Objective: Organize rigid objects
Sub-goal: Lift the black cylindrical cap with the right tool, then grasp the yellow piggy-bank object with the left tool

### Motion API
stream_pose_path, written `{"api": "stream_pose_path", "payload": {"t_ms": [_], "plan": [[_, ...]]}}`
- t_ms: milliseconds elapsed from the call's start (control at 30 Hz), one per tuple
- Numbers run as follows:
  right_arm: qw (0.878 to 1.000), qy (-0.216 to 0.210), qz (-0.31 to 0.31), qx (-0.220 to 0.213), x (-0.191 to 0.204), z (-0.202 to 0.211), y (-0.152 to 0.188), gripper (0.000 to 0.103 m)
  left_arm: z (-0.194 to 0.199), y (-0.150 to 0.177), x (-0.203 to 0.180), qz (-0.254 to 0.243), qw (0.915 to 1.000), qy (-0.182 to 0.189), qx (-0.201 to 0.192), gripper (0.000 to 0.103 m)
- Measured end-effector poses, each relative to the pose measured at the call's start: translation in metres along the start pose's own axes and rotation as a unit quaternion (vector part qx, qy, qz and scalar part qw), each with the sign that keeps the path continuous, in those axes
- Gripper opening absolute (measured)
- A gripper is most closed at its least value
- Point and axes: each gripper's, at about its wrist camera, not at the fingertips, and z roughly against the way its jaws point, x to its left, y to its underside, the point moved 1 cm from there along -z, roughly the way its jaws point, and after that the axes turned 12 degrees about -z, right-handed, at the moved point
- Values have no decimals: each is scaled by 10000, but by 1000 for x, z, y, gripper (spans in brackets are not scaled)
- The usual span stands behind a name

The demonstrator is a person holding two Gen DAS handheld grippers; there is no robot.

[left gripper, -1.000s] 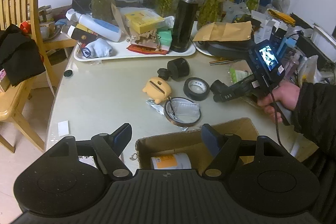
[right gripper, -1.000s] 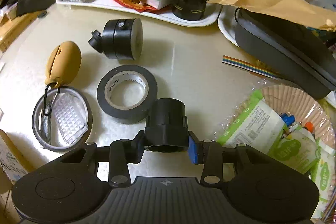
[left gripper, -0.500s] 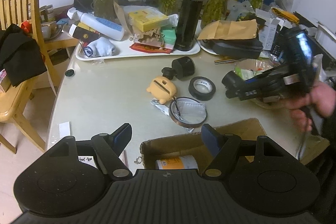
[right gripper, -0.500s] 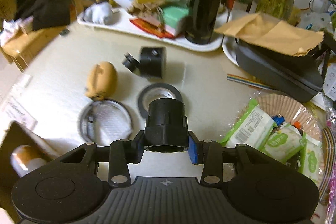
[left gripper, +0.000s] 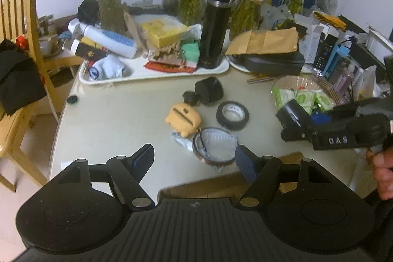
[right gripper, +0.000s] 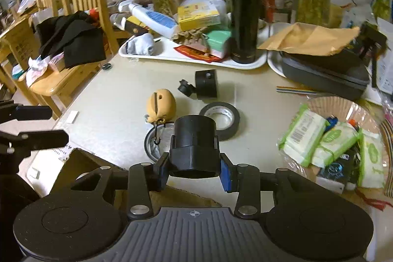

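Observation:
My right gripper (right gripper: 194, 171) is shut on a black cylindrical part (right gripper: 194, 139) and holds it in the air above the table. In the left wrist view that gripper (left gripper: 294, 124) hangs at the right with the part (left gripper: 292, 114) in its jaws. My left gripper (left gripper: 194, 158) stands open with nothing in it over the far edge of a cardboard box (left gripper: 221, 183). On the table lie a black tape roll (left gripper: 232, 115), a yellow pouch (left gripper: 183, 118), a black round part with a knob (left gripper: 208, 91) and a brown tape ring (left gripper: 215, 149).
A white tray (left gripper: 157, 75) at the back carries a black flask (left gripper: 215, 26), bottles and boxes. A grey case (right gripper: 324, 73) under a brown envelope and a basket of green packets (right gripper: 331, 139) fill the right. A wooden chair (left gripper: 17, 16) with black cloth stands at the left.
My right gripper has risen off the table with the black part and drawn back from the tape roll; the box corner now shows in its view. The left gripper has stayed open and nearly still.

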Motion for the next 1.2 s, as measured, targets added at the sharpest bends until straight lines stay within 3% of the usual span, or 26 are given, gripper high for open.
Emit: {"api": "stream_pose_path", "payload": {"t_ms": [233,533,667,967,1200], "plan": [[9994,-96,-322,-19,-6,9,5,44,-9,-14,5,-135,9997,64,-201,72],[9991,-96,-385,-172,-6,20,9,44,-37,-18,12,-620,9967,451,-270,73],[9991,-115,-362,-198,-5,20,6,44,-55,-19,16,-786,9946,637,-230,73],[9994,-52,-272,-200,-6,19,6,44,-96,-26,24,-1050,9920,693,-55,73],[9996,-1,-218,-168,-5,16,6,44,-138,-31,33,-1119,9901,802,259,80]]}}
